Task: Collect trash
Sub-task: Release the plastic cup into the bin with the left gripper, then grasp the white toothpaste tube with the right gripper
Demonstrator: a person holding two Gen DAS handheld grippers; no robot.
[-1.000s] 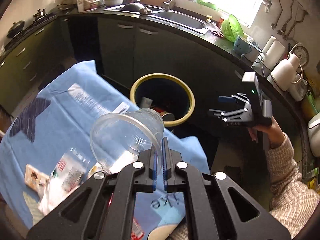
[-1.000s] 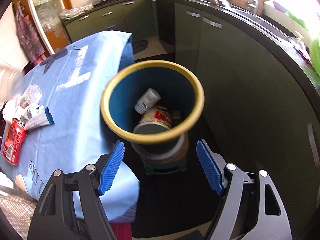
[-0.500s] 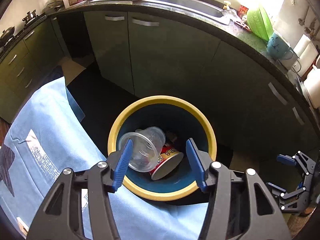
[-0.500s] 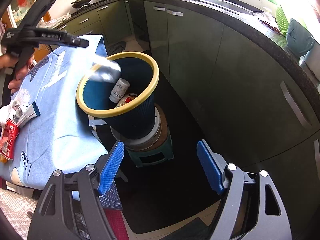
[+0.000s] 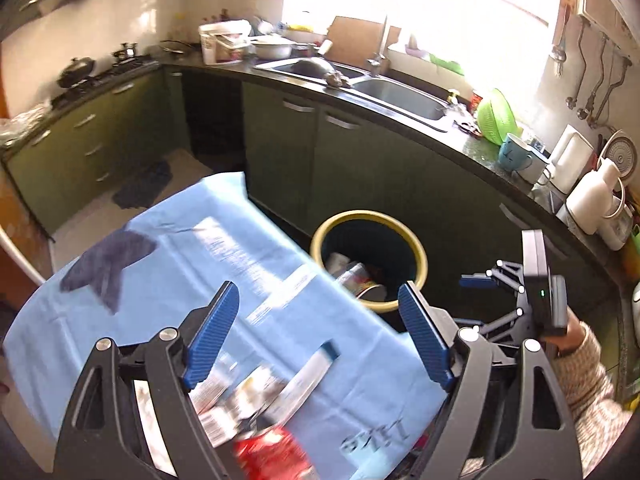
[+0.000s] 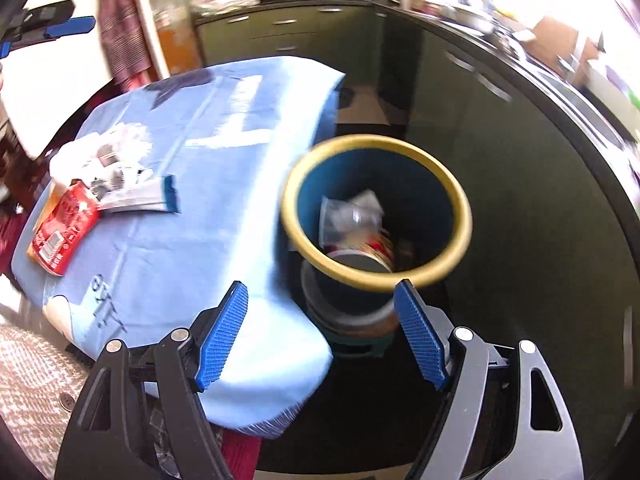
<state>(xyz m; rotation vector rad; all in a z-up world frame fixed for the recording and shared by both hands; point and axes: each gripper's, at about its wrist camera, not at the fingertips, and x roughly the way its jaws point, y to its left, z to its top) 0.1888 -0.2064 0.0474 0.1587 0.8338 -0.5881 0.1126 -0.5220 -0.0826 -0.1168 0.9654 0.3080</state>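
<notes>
Hovering over the blue-clothed bench (image 5: 168, 280), the left tool (image 5: 318, 334) has its jaws spread wide with nothing between them, having just been opening. Below it lie a red can (image 5: 272, 454) and crumpled wrappers (image 5: 224, 400). The right tool (image 6: 322, 334) also gapes wide and empty. Beyond the bench edge stands the yellow-rimmed bin (image 6: 456, 196), with the clear plastic cup (image 6: 348, 216) lying inside on other rubbish. Farther off runs the kitchen counter with a sink (image 5: 400, 94).
</notes>
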